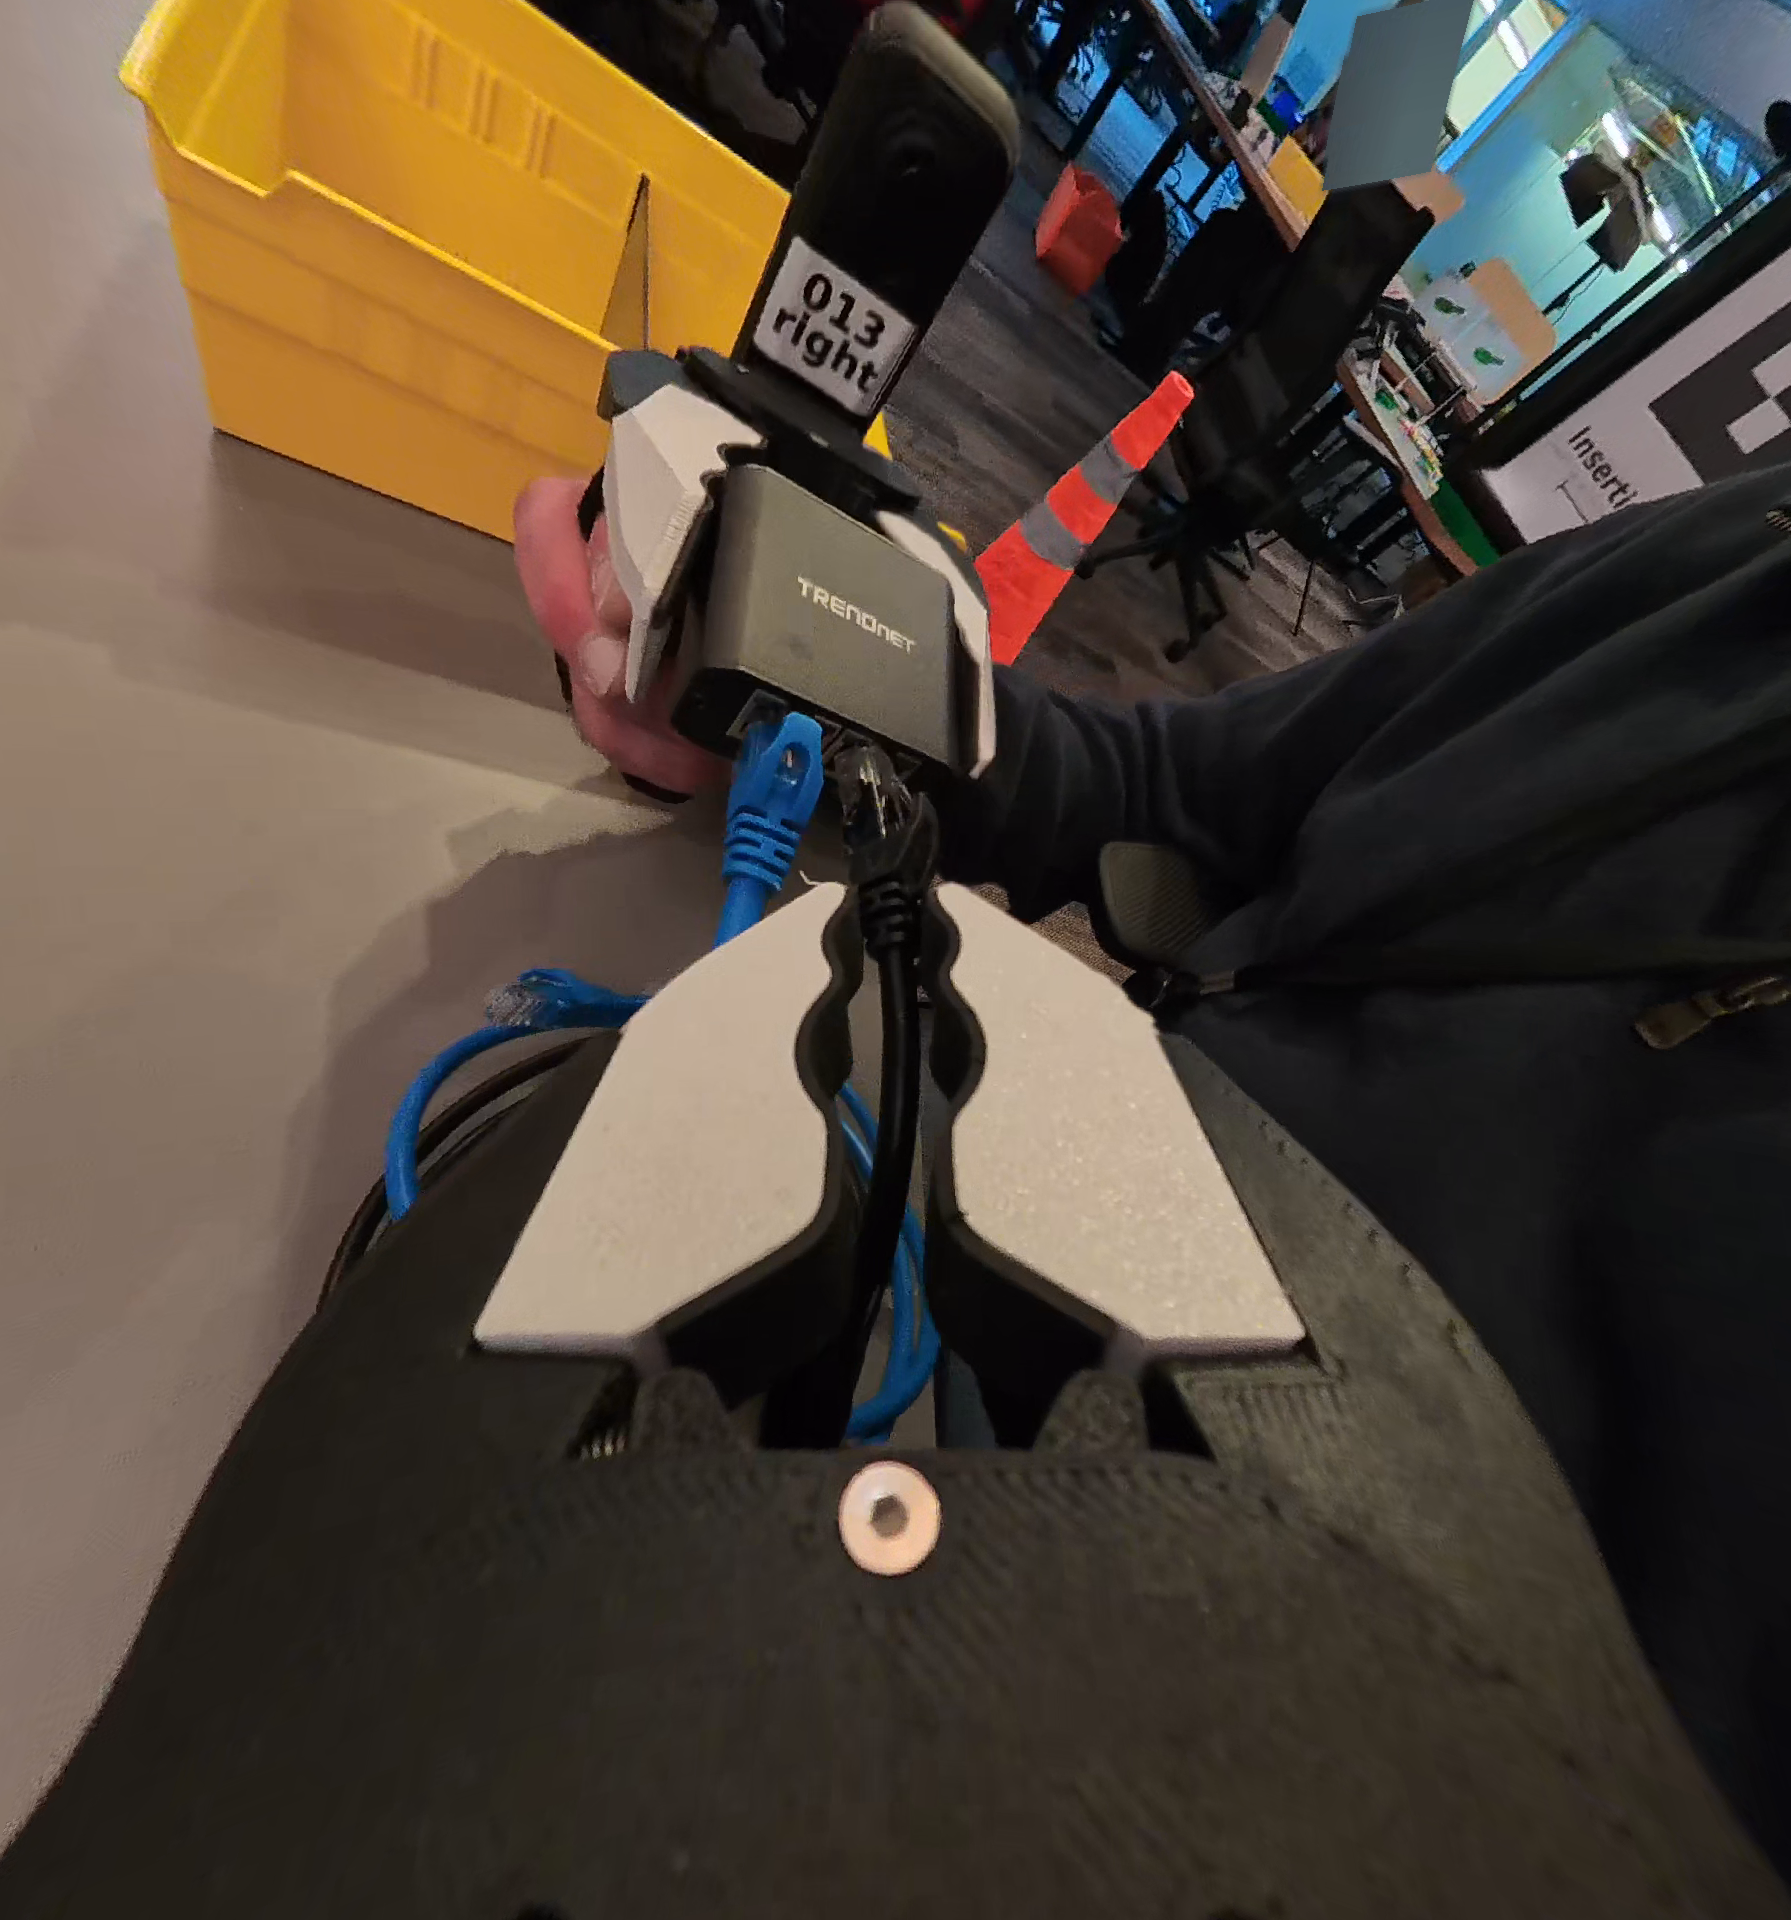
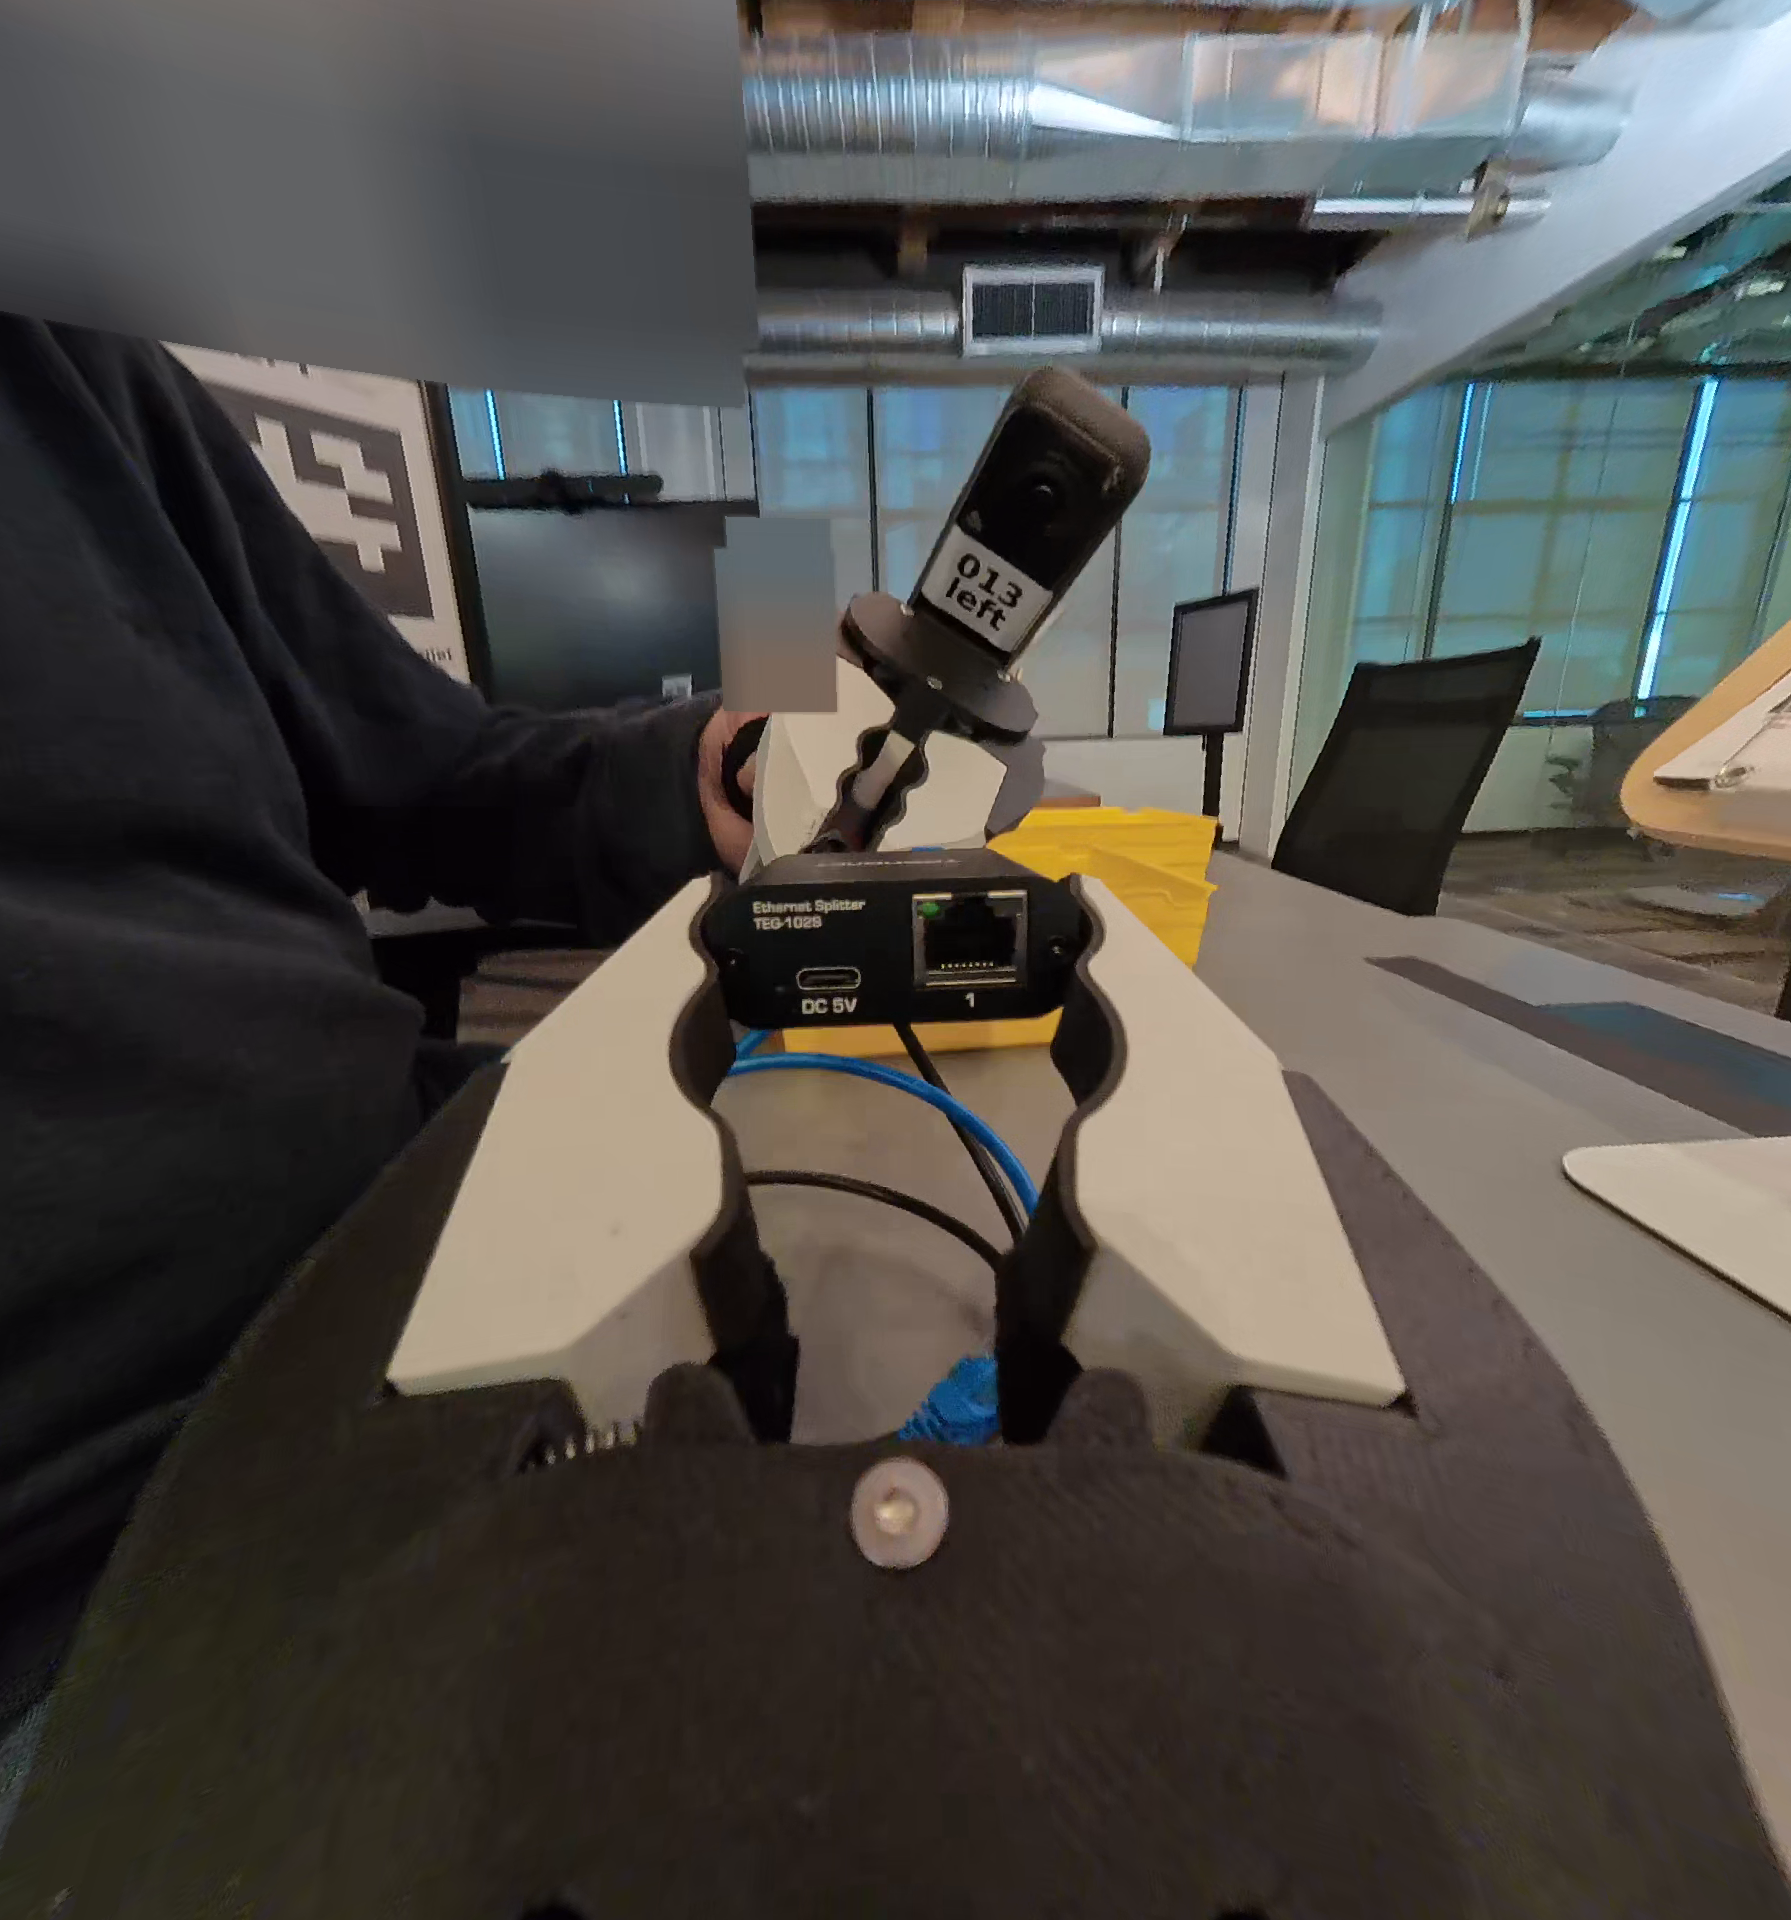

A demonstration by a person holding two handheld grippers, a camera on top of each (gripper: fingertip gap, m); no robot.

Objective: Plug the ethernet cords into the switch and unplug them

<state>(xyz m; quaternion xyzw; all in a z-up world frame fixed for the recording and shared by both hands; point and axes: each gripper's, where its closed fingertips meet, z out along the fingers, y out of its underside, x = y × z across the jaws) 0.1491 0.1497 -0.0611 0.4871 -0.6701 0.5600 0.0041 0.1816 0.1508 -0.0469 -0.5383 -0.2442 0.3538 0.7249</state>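
My right gripper (image 2: 891, 935) is shut on the black switch (image 2: 886, 951), holding it by its sides above the grey table (image 2: 1390, 1039). The face toward me shows one empty port (image 2: 971, 938). In the left wrist view the switch (image 1: 829, 613) points its other ports at my left gripper (image 1: 886, 904). A blue ethernet cord (image 1: 775, 790) is plugged into the left port. My left gripper is shut on the black ethernet cord (image 1: 891, 1039) just behind its plug (image 1: 873, 795). The plug's tip is at the neighbouring port; I cannot tell if it is seated.
A yellow bin (image 1: 403, 270) stands on the table behind the switch. Blue and black cord loops (image 2: 964, 1132) lie on the table below, with a loose blue plug (image 1: 522, 1003). A person's dark sleeve (image 1: 1390, 748) is at the right. A white flat base (image 2: 1722, 1236) sits right. Spacing between my two grippers at the tips: around 4 cm.
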